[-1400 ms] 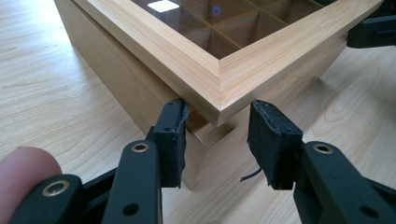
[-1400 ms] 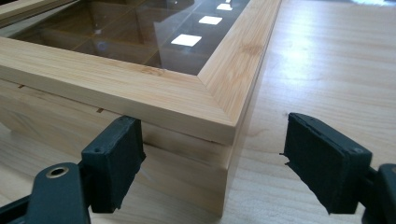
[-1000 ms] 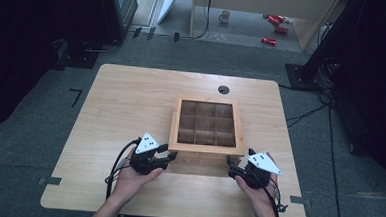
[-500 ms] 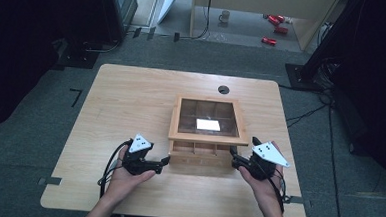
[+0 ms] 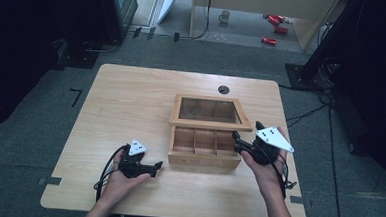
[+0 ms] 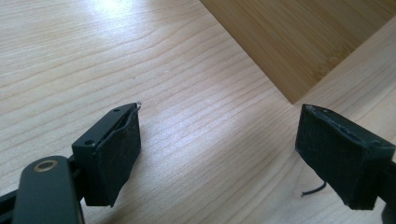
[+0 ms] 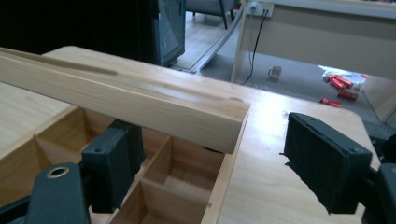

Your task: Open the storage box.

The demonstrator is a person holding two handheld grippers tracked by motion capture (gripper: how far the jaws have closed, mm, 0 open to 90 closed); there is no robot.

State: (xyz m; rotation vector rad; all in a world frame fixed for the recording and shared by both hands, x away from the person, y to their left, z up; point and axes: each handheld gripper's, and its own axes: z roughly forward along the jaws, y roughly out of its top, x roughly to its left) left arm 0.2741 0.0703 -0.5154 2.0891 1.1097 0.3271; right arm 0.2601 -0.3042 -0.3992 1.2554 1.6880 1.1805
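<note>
Right gripper (image 5: 238, 142), jaws spread, one apparently under the half-raised lid (image 5: 211, 111) at the box's (image 5: 205, 148) three o'clock corner. Left gripper (image 5: 154, 167), jaws parted and empty, at eight o'clock. Lift slowly; steady the box base while the lid swings back.

The table (image 5: 131, 100) was pale wood with a fine straight grain, smooth and faintly sheened where light fell on it. The box (image 5: 204, 160) was a warmer, honey-coloured wood, matt on its sides, its dividers (image 7: 159, 161) thin strips of the same. Its lid (image 5: 211, 111) was a wooden frame around a clear, glossy pane — glass or plastic, impossible to tell. Both grippers' fingers (image 6: 116, 154) were black, faced with rough, frayed matt padding — one metal rivet (image 6: 45, 165) shone dully. Grey carpet-like floor (image 5: 39, 145) looked coarse.
</note>
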